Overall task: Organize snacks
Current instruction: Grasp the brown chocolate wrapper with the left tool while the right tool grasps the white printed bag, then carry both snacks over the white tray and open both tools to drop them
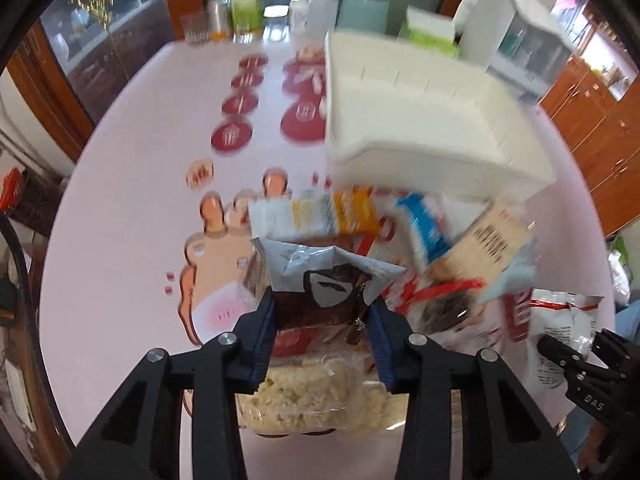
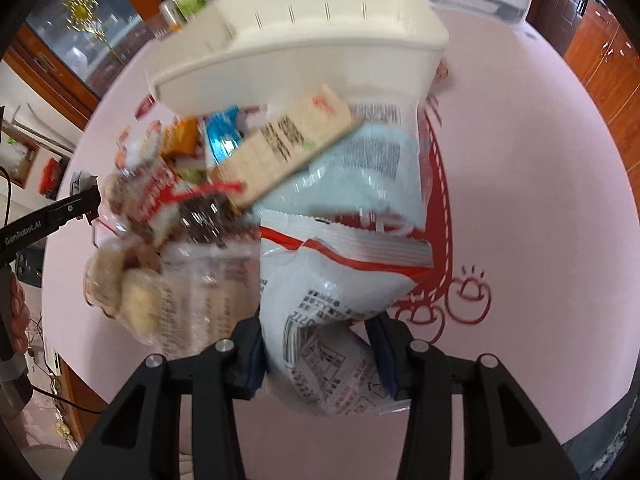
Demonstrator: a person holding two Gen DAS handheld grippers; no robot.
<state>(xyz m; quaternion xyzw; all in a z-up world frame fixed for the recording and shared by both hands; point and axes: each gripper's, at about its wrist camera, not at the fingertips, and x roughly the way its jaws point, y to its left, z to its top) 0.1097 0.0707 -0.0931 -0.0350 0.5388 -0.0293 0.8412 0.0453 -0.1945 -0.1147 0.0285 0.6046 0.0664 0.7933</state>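
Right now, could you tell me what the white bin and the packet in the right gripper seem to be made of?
The white bin looks like rigid, matte moulded plastic: smooth walls, rounded rim. The packet in the right gripper appears to be thin glossy plastic film: it crinkles and reflects light.

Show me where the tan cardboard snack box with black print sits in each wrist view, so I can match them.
Left wrist view: the tan cardboard snack box with black print lies right of centre, just below the white plastic bin.
Right wrist view: the same box lies tilted at centre, on the pale blue bag.
Shared landmark: the white bin, directly above the box in both.
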